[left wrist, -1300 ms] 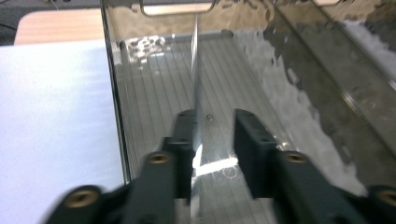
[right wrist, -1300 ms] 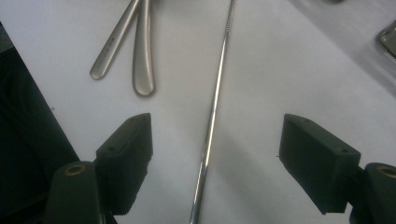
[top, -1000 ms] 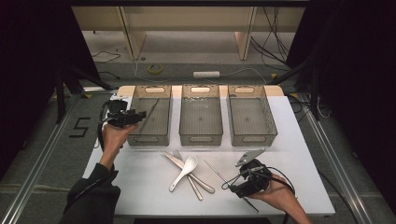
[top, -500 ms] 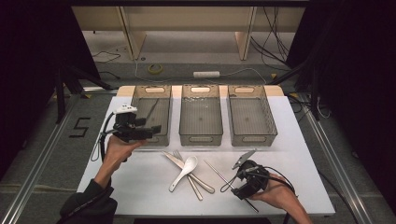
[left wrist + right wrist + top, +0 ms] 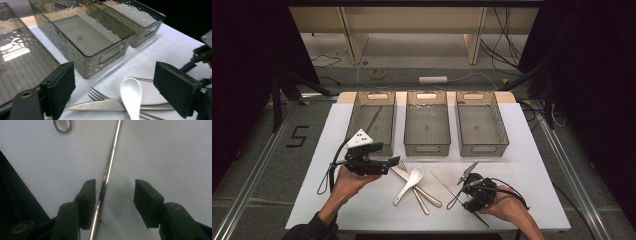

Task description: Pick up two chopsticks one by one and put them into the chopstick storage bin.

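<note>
A thin, shiny steel chopstick lies on the table's front-right part between the right gripper's jaws — just closing, one pad beside it, not gripping — while the left gripper has opened wide before one white spoon, one fork, one knife and three bins.

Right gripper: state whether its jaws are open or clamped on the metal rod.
Open. The right gripper has just been closing, but its pads stand apart, with the metal rod lying on the table beside one pad, not pinched.
</note>
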### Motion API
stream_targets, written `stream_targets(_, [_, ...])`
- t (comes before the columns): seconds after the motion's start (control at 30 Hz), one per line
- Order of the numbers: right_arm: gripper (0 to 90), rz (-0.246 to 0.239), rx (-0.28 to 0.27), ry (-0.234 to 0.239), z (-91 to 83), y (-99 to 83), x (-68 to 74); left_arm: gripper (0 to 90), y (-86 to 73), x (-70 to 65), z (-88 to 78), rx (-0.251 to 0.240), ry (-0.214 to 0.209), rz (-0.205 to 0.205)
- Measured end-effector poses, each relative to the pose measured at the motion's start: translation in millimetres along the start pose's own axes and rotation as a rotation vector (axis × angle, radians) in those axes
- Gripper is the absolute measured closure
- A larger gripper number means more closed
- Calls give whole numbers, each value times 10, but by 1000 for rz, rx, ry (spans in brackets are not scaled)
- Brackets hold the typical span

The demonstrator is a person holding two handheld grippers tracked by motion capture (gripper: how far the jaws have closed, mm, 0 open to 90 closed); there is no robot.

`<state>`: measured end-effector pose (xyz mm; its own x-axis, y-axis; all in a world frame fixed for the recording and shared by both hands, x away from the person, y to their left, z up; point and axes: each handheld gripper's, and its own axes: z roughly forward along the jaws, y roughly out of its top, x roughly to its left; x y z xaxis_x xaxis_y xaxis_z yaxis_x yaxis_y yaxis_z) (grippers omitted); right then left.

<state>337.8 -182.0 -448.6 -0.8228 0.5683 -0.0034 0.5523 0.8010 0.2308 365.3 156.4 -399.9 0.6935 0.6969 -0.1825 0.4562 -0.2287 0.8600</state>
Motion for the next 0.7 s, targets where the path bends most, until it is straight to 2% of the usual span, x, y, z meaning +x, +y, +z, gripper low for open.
stream_targets(0.27, [646, -22, 19, 12, 24, 33, 18, 167, -73, -132, 9, 10, -35, 5])
stream_targets(0.4, [686, -27, 27, 21, 29, 36, 29, 167, -93, -169, 2, 6, -39, 12])
stream_targets(0.43, [692, -47, 33, 22, 32, 33, 23, 167, -96, -174, 1, 7, -40, 15])
stream_targets(0.5, [702, -42, 43, 24, 34, 38, 39, 167, -107, -192, 0, 8, -44, 18])
stream_targets(0.7, [745, -64, 59, 16, 66, 42, 59, 167, -134, -208, 9, 16, -44, 22])
